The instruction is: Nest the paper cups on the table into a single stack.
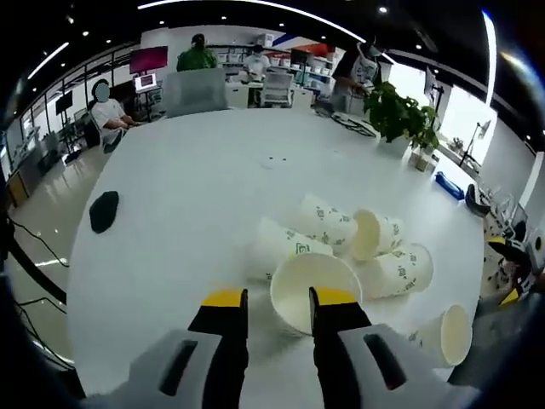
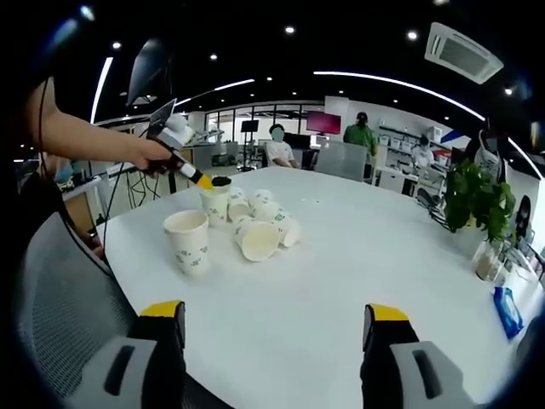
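- The paper cups [image 2: 247, 226] lie in a loose heap on the white tabletop [image 2: 358, 256], none stacked yet (all look empty)
- The left claw [image 1: 278, 300] pinches the rim of one upright cup [image 1: 313, 290]
- The right claw [image 2: 274, 319] is spread wide, holding nothing, well apart from the heap

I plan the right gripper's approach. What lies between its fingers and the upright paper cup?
In the right gripper view, only bare white table lies between the right gripper and the upright paper cup.
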`<state>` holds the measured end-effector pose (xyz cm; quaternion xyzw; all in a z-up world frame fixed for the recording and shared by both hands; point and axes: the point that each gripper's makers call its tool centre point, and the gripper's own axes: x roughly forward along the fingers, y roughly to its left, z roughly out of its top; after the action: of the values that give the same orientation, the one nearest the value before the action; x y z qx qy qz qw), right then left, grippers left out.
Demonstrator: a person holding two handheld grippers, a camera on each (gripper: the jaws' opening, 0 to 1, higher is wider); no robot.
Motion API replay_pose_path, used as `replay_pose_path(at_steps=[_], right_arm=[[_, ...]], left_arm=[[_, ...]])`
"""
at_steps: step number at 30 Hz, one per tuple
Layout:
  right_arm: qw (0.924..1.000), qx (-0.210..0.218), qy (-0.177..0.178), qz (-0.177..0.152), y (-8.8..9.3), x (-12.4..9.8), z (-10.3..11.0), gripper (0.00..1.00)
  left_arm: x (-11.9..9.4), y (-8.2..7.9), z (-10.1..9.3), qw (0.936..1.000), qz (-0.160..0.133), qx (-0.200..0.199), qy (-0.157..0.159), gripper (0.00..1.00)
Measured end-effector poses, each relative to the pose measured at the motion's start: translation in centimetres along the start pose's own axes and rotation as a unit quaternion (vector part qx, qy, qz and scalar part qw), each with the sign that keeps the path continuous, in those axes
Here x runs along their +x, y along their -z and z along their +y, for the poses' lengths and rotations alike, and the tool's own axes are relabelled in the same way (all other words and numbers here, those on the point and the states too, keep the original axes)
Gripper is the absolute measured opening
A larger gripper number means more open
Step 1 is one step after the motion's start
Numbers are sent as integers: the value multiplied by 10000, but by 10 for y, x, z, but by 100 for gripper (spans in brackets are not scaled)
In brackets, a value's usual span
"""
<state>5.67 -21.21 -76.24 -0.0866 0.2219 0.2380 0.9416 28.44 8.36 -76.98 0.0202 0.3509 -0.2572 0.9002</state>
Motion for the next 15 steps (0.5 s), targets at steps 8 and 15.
replay_pose_path(at_steps=[8,15], right_arm=[[10000,-11,19,39,1,0,-1,85],[10000,-8,37,48,2,0,-1,85]], left_arm=[[6,6,0,9999,133,-94,45,10],[10,6,1,9997,168,-168,87,0]])
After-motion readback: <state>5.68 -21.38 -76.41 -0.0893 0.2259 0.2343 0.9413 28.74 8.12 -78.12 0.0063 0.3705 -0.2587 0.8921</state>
